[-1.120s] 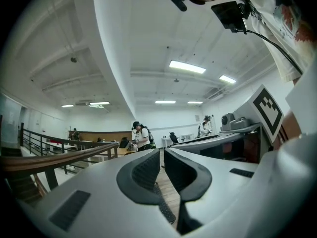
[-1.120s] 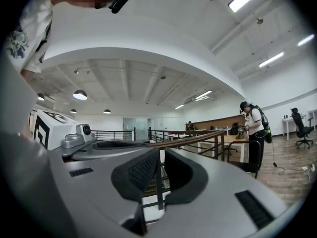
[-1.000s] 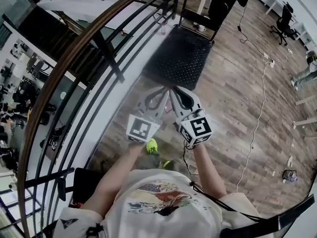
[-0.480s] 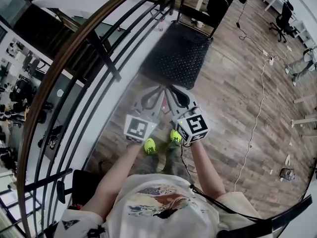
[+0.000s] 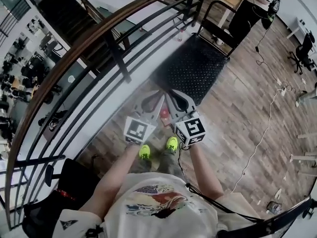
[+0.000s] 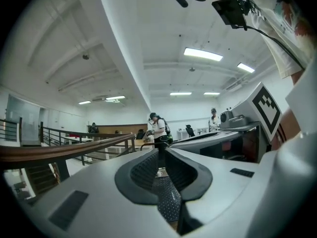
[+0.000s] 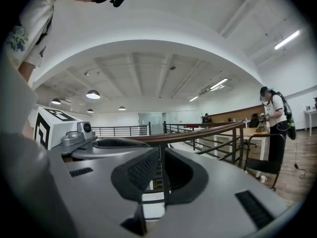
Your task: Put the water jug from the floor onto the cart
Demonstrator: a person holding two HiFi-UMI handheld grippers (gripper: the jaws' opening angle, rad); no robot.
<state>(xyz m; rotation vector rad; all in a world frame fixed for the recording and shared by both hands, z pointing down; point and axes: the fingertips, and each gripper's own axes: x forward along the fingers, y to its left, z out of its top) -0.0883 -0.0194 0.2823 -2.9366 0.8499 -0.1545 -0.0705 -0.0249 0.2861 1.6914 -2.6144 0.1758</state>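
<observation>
The left gripper [image 5: 157, 94] and right gripper [image 5: 172, 93] are held level, side by side, over the floor [image 5: 233, 108]. Both are closed, with nothing between the jaws. The cart [image 5: 190, 68] is seen just ahead, beside the railing [image 5: 99, 38]. The jug cannot be made out; only a red patch [image 5: 164, 114] is seen under the grippers

Seen from above, a person reaches both bare forearms forward and holds two grey plastic two-jaw grippers side by side, pointing level. The left gripper [image 5: 159, 93] has its jaws closed together with nothing between them. The right gripper [image 5: 172, 93] is closed and empty as well. Their tips angle towards each other and almost meet, and each black-and-white marker cube [image 5: 138, 131] faces upward near the hand.
</observation>
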